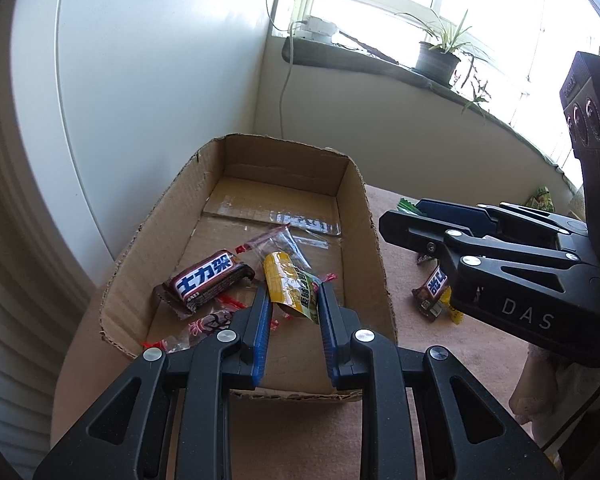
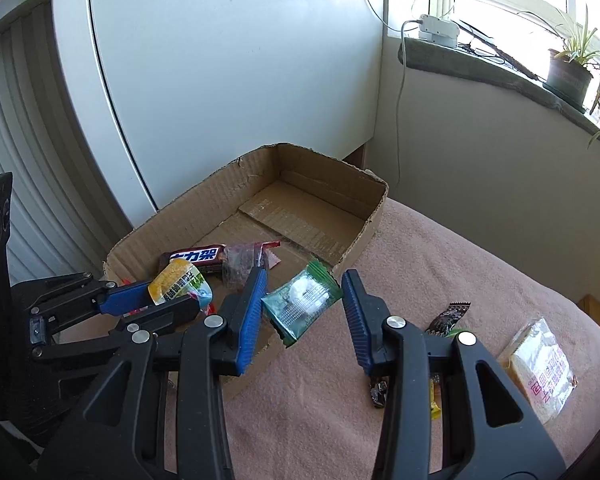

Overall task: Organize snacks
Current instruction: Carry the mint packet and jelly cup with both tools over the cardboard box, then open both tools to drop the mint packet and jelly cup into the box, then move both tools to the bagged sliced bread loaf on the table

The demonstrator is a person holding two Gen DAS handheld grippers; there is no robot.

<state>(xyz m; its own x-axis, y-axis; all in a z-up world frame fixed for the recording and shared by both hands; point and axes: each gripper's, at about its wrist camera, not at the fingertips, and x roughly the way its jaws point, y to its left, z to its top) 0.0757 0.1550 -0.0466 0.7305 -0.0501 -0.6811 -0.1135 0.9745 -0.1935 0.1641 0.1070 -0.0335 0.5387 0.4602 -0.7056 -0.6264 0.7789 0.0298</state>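
One open cardboard box (image 1: 364, 216) sits mid-frame in both wrist views on a pink cloth-covered surface (image 2: 460, 248).

Lying loose in the box are one brown Snickers bar (image 1: 210, 280) at its left, one clear wrapper with red ends (image 1: 276, 242) beside it toward the centre, and one pink-and-dark patterned candy (image 1: 210, 322) at the lower left corner, partly hidden by the left finger.

Outside the box, in the right wrist view, lie one pale square packet with red print (image 2: 540, 368) at the right edge, one dark brown wrapper (image 2: 448, 316) just behind the right finger, and two small pieces, one dark (image 2: 379, 391) and one yellow (image 2: 435, 396), low between the finger arms. The left wrist view shows another small Snickers bar (image 1: 432, 292) on the cloth under the other tool.

The left gripper (image 1: 294, 306) stands over the near end of the box, its blue pads narrowly apart and clamped on one yellow-and-green snack packet (image 1: 290, 290), which is lifted clear of the box floor.

The right gripper (image 2: 305, 288) hangs over the box's right wall near the front corner. One green snack packet with a clear window (image 2: 300, 304) sits between its pads; it touches the left pad, while a gap shows at the right pad, so I cannot tell whether it is pinched.
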